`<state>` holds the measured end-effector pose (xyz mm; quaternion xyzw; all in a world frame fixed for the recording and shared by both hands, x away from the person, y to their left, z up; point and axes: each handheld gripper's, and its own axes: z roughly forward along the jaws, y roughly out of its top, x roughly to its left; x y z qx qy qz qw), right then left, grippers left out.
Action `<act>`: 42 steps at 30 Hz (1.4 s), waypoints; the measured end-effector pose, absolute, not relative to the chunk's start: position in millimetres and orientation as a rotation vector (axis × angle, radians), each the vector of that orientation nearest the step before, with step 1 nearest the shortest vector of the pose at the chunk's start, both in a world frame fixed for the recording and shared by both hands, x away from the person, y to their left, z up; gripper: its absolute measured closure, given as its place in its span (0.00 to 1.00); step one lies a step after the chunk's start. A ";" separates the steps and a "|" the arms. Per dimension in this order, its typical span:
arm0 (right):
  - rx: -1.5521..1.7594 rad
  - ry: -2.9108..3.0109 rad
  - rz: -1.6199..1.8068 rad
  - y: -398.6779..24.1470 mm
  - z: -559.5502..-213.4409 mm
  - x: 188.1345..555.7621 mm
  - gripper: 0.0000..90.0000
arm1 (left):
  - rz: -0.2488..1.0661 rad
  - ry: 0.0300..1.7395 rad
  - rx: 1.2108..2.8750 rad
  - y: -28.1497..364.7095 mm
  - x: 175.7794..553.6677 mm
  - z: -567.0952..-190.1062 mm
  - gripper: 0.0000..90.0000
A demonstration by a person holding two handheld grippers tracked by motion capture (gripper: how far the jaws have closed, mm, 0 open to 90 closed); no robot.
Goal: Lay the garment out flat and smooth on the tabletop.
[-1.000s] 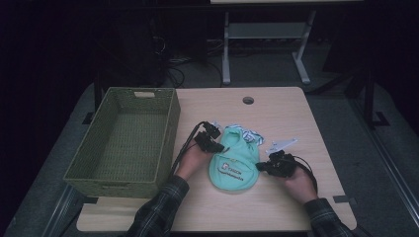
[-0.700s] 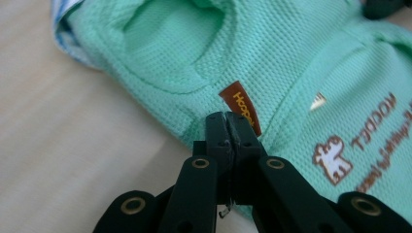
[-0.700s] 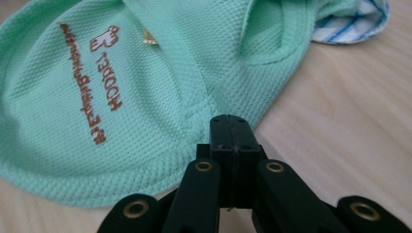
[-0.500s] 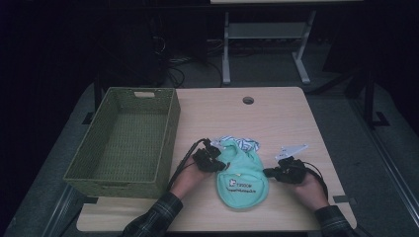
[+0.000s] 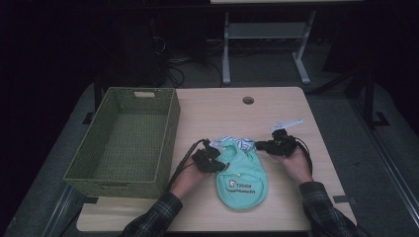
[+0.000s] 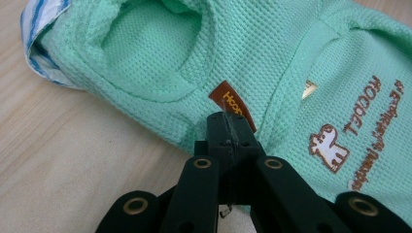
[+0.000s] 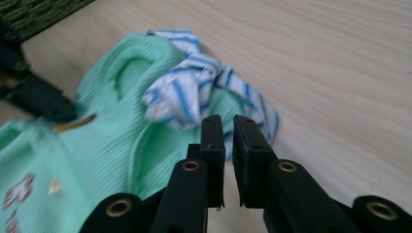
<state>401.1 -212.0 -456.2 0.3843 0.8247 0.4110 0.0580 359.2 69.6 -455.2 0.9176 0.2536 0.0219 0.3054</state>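
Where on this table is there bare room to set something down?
Bare wood runs from the round hole to the far edge, along the right edge past the right gripper, and on the near strip below the green garment. The green basket is empty. It is crowded mid-table, where the left gripper pinches the garment.

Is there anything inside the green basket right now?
No, the green basket in the high view holds nothing; the mint garment lies on the table beside it.

basket (image 5: 123, 143) left — garment (image 5: 239, 173) right
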 end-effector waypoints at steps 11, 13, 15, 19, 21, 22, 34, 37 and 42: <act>1.201 2.520 1.201 -193.0 -471.6 415.6 0.85 | 0.056 0.675 2.427 69.1 359.2 -455.3 1.00; 1.189 2.512 1.169 -190.1 -473.9 414.4 0.95 | 0.056 0.674 2.428 69.1 359.2 -455.3 1.00; 1.166 2.520 1.157 -189.3 -473.5 413.6 0.99 | 0.055 0.674 2.427 69.3 359.3 -455.3 1.00; 1.152 2.504 1.159 -189.9 -471.6 412.3 1.00 | 0.054 0.675 2.427 69.5 359.4 -455.4 1.00; 1.143 2.486 1.159 -190.9 -469.0 412.0 1.00 | 0.056 0.674 2.427 69.2 359.2 -455.3 1.00; 1.146 2.481 1.164 -191.4 -467.8 411.7 1.00 | 0.055 0.674 2.427 69.3 359.3 -455.3 1.00; 1.114 2.370 1.022 -211.1 -460.1 415.9 1.00 | 0.071 0.681 2.442 69.8 358.0 -453.6 1.00; 1.150 2.349 1.039 -222.9 -462.1 417.8 1.00 | 0.062 0.695 2.439 71.3 358.7 -453.4 1.00; 1.161 2.349 1.109 -227.7 -459.8 415.1 1.00 | 0.047 0.697 2.429 71.5 359.6 -452.8 0.97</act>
